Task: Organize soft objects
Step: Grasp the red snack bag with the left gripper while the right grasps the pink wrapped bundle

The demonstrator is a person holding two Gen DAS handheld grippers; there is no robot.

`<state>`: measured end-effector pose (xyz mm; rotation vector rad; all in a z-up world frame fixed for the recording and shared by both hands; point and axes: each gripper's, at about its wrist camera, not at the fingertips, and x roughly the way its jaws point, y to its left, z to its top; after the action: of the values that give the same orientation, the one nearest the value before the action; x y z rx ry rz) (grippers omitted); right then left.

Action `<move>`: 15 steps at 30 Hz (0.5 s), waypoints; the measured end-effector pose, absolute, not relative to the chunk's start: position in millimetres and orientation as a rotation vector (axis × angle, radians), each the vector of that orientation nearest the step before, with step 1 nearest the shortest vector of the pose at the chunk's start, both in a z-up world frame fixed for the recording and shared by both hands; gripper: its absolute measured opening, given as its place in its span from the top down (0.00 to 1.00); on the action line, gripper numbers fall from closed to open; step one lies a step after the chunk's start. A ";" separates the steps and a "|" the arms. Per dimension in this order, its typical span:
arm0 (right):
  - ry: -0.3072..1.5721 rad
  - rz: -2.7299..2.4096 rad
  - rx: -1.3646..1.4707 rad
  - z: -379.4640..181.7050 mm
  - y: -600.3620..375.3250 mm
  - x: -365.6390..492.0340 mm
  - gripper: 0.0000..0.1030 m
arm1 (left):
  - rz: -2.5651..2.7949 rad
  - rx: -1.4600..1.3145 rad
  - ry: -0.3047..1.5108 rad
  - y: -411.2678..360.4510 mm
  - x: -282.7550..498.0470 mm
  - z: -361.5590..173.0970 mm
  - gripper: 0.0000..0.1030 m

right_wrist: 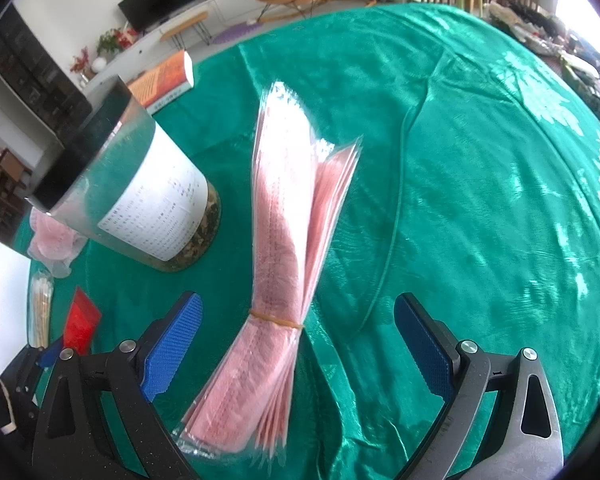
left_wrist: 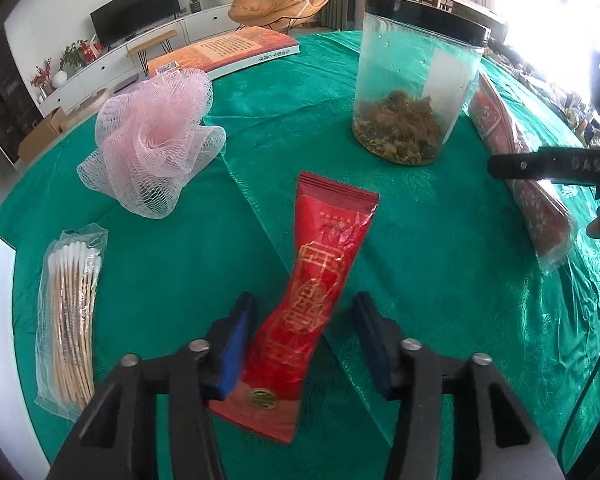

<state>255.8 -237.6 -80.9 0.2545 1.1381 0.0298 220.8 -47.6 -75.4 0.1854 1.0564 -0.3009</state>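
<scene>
We hold both tongs open: left gripper (left_wrist: 300, 344) straddles the light, crinkly red sachet (left_wrist: 304, 304) at its waist; right gripper (right_wrist: 300, 348) brackets the floppy pink bundle (right_wrist: 284, 248) near its rubber band (right_wrist: 277, 320)

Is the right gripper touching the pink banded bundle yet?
Apart. The right wrist view shows green cloth between both blue pads and the pink bundle.

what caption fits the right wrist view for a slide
Open right tongs straddle a rubber-banded pink bundle on the green tablecloth, beside a clear jar.
</scene>
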 end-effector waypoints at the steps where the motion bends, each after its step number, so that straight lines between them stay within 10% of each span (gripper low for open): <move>1: 1.125 0.023 0.187 -78.4 -232.5 254.4 0.21 | -0.306 0.176 1.059 -45.8 219.9 -74.3 0.74; 2: 1.123 0.028 0.149 -75.7 -229.3 250.3 0.71 | -0.322 0.145 1.059 -41.1 217.8 -72.2 0.75; 15: 0.966 0.283 0.255 23.0 -161.6 130.4 0.72 | -0.357 -0.331 0.906 115.7 98.1 31.3 0.77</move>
<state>130.4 -161.6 23.0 0.2545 0.9665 0.2830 98.1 115.7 31.3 -0.3312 0.9063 -0.3574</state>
